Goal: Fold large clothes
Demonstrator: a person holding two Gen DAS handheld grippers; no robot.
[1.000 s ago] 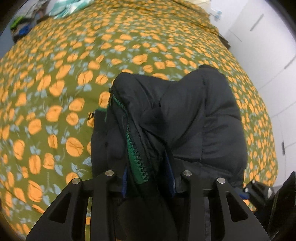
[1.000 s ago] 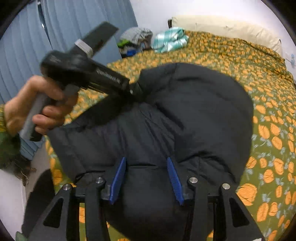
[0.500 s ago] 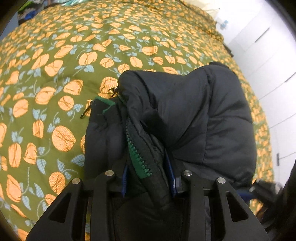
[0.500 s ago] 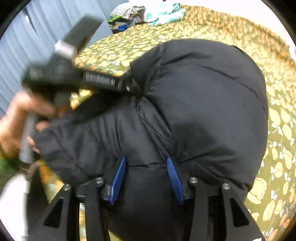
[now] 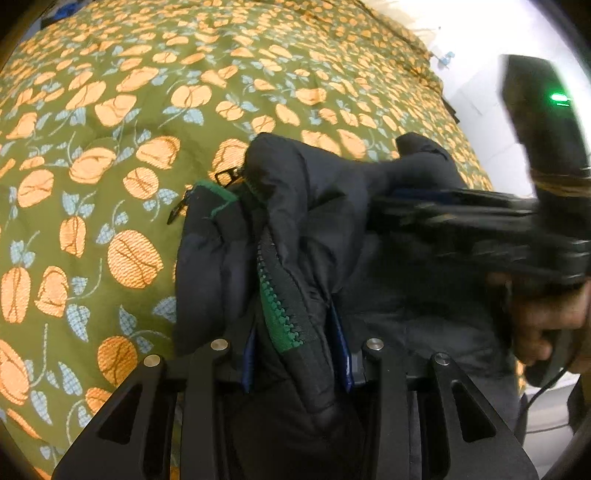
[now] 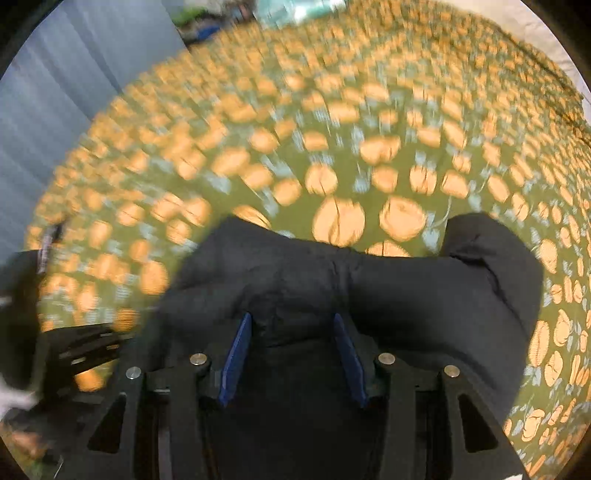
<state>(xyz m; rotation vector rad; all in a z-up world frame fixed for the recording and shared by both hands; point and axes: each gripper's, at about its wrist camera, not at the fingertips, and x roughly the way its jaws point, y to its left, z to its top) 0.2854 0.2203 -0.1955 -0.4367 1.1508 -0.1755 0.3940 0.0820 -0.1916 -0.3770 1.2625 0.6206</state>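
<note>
A black puffer jacket [image 5: 314, 206] with a green zipper [image 5: 277, 310] lies bunched on the bed. My left gripper [image 5: 297, 350] is shut on the jacket's zipper edge, fabric packed between its blue pads. My right gripper [image 6: 291, 350] is shut on another fold of the same jacket [image 6: 424, 291]. In the left wrist view the right gripper's body [image 5: 480, 229] shows blurred at the right, held by a hand [image 5: 543, 325], its fingers in the jacket. The left gripper shows blurred at the lower left of the right wrist view [image 6: 74, 350].
The bed cover [image 5: 129, 122] is olive green with orange flowers and spreads all around the jacket. A grey curtain [image 6: 66, 88] hangs at the left. A white wall and cupboard [image 5: 487, 110] stand beyond the bed's right edge. Clothes [image 6: 295, 9] lie at the far end.
The right gripper has swung over with its fold, and the jacket now lies lower and flatter before it. The left gripper has moved closer to the bed, still holding the zipper edge.
</note>
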